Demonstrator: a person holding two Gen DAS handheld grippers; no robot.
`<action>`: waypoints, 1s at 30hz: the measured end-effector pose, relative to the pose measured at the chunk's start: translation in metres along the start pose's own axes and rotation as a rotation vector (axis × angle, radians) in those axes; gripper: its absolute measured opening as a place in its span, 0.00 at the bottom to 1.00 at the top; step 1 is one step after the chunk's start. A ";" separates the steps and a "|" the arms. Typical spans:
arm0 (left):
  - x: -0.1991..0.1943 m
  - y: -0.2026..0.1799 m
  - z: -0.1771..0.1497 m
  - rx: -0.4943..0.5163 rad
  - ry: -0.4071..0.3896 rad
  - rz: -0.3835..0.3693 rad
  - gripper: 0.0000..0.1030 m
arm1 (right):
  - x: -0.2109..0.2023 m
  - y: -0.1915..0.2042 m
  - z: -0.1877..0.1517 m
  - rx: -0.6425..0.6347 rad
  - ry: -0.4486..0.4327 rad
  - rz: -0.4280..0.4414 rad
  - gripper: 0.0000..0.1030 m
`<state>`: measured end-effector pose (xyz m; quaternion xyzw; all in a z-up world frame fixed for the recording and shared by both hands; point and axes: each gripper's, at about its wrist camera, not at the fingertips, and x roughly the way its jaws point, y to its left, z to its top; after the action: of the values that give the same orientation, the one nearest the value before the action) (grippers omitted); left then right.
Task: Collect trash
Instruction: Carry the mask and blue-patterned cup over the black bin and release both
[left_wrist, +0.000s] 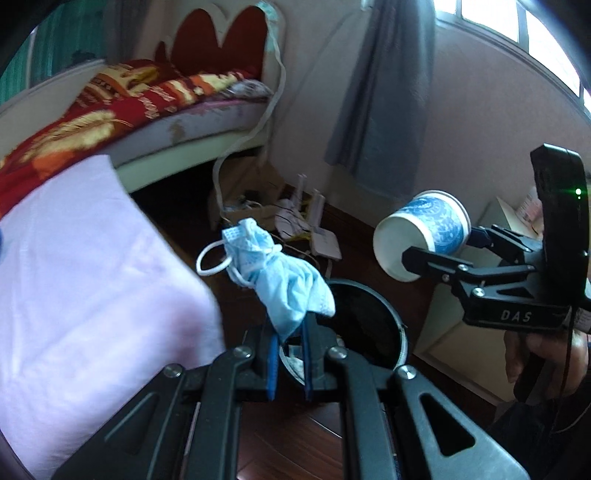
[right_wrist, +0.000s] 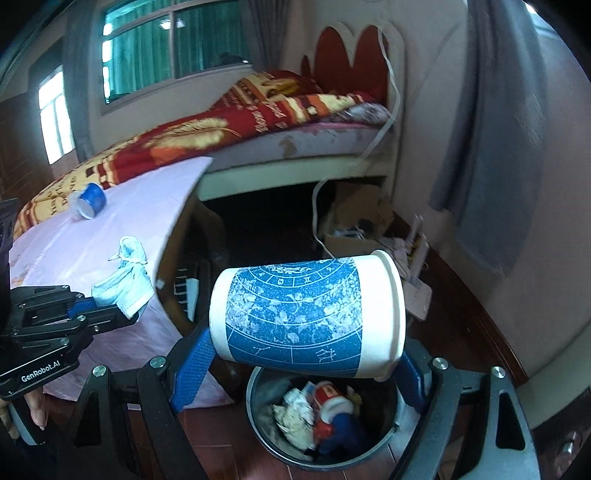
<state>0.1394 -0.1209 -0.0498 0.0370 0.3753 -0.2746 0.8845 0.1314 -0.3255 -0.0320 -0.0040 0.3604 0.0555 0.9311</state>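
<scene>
Left wrist view: the left gripper (left_wrist: 290, 325) has its jaws nearly closed on a crumpled blue mask (left_wrist: 275, 273), pinched by its lower end so the rest stands up above the fingers with an ear loop hanging free. It hangs just above the near rim of the bin (left_wrist: 400, 332), which looks like the place to let go. The right gripper (left_wrist: 439, 254) reaches in from the right of the bin, holding a blue-and-white cup (left_wrist: 424, 232) on its side, higher than the bin and off beyond its right rim. The table (left_wrist: 74, 266), under a pink cloth, sits just left of the bin.

Right wrist view: the right gripper (right_wrist: 301, 369) clamps the cup (right_wrist: 306, 317) across its length, one blue pad at the base and one at the mouth rim, jaws wide apart to fit it. Held sideways straight over the bin (right_wrist: 253, 402), it should fall in once released. The bin already holds crumpled paper and a red-and-white can (right_wrist: 327, 404). Left of the bin, the left gripper (right_wrist: 129, 308) carries the mask (right_wrist: 123, 288) in front of the table edge (right_wrist: 96, 236). A second cup (right_wrist: 90, 201) lies tipped on the table, far from the bin, likely still to collect.
</scene>
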 end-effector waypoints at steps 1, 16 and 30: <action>0.006 -0.001 0.001 0.005 0.009 -0.010 0.11 | 0.002 -0.006 -0.006 0.005 0.009 -0.003 0.84; 0.100 -0.033 -0.025 0.043 0.234 -0.168 0.11 | 0.057 -0.059 -0.078 -0.009 0.196 0.016 0.84; 0.140 -0.023 -0.048 -0.008 0.315 -0.150 0.85 | 0.126 -0.070 -0.113 -0.083 0.379 -0.036 1.00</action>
<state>0.1763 -0.1912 -0.1764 0.0481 0.5122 -0.3291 0.7918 0.1555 -0.3877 -0.2024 -0.0593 0.5264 0.0520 0.8465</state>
